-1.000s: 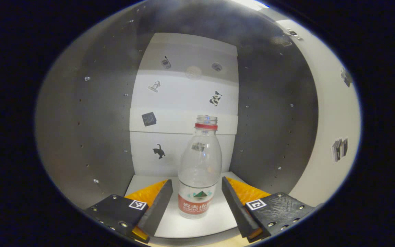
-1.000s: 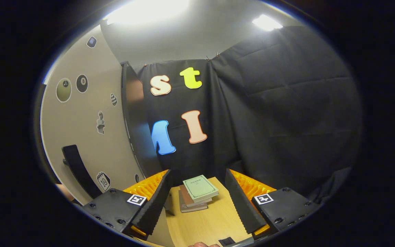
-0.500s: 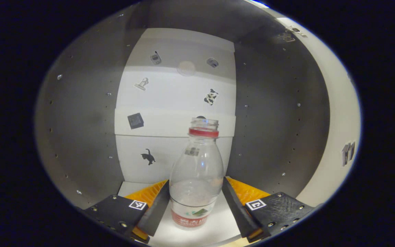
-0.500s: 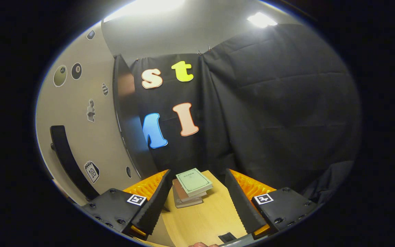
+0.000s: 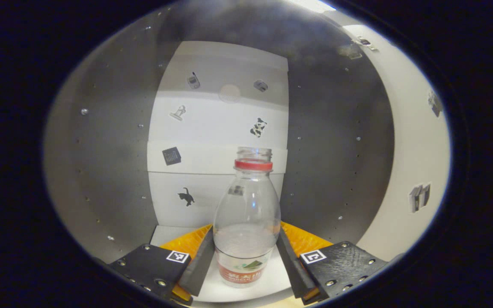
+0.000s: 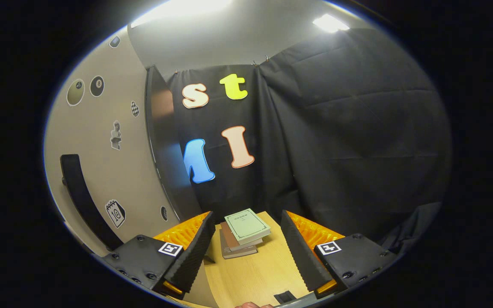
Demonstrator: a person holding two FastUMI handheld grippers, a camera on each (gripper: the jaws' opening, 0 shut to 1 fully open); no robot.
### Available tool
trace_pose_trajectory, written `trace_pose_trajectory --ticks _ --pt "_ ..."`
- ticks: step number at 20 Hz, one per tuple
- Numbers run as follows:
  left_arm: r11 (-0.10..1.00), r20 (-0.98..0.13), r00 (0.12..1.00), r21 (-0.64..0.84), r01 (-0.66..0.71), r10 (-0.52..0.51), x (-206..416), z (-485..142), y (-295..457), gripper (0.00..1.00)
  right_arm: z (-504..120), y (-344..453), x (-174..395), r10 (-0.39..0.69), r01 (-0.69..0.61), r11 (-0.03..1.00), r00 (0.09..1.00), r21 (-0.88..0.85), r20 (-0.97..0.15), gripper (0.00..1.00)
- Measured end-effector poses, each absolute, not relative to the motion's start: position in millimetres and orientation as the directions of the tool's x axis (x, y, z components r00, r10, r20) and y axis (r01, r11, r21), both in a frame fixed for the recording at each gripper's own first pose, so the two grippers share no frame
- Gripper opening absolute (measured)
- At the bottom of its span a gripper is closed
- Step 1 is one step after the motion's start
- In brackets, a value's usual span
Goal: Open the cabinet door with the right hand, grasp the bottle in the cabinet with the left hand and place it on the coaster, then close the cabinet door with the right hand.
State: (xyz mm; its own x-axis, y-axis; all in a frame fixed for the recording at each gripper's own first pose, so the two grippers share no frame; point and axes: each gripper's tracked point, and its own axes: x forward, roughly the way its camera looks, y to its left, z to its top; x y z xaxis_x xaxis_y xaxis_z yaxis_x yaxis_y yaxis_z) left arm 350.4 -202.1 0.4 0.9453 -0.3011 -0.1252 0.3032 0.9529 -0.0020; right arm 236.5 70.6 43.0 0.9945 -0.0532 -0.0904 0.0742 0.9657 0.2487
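Jaws of the left gripper (image 5: 246, 256) pinch the bottle (image 5: 246, 222), upright on the cabinet (image 5: 114, 162) floor. Right gripper view: right gripper (image 6: 246, 248), jaws spread, hangs over the table (image 6: 255, 273) facing stacked books (image 6: 242, 233), beside the open cabinet door (image 6: 101, 141).

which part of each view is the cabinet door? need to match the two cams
Left gripper view: the cabinet door is the pale stickered panel at the far right, right of the bottle.
Right gripper view: the cabinet door is the pale panel at the left, carrying the black handle.
Shared landmark: the dark side panel bordering the door, probably the dark strip.
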Motion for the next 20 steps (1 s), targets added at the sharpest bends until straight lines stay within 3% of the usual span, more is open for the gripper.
trace_pose_trajectory --ticks 2,6,11,17,18,20 --pt "0.955 -0.12 0.949 0.014 0.295 -0.291 323.6 3.9 -196.1 0.81 44.3 70.3 241.0 -0.023 0.042 0.971 0.996 0.236 -0.083 0.98" --pt "0.959 -0.103 0.959 0.076 0.272 -0.264 261.3 7.2 -186.1 0.76 55.2 64.5 253.5 0.038 -0.025 0.976 0.998 0.217 -0.058 0.98" --pt "0.979 -0.097 0.984 0.123 0.162 -0.151 182.0 -6.6 -154.5 0.76 54.5 75.3 269.4 0.135 -0.119 0.965 0.99 0.232 -0.052 0.98" --pt "0.987 -0.134 0.991 0.162 0.008 0.014 110.0 -82.7 -86.3 0.82 43.4 94.8 275.8 0.213 -0.189 0.946 0.975 0.263 -0.067 0.98" --pt "0.987 -0.142 0.989 0.164 -0.008 0.031 100.7 -99.3 -74.6 0.76 40.7 97.6 275.3 0.217 -0.188 0.942 0.973 0.278 -0.078 0.98" --pt "0.99 -0.177 0.983 0.14 -0.028 0.052 80.5 -135.1 -56.5 0.82 35.5 102.7 275.1 0.223 -0.18 0.931 0.969 0.317 -0.105 0.98"
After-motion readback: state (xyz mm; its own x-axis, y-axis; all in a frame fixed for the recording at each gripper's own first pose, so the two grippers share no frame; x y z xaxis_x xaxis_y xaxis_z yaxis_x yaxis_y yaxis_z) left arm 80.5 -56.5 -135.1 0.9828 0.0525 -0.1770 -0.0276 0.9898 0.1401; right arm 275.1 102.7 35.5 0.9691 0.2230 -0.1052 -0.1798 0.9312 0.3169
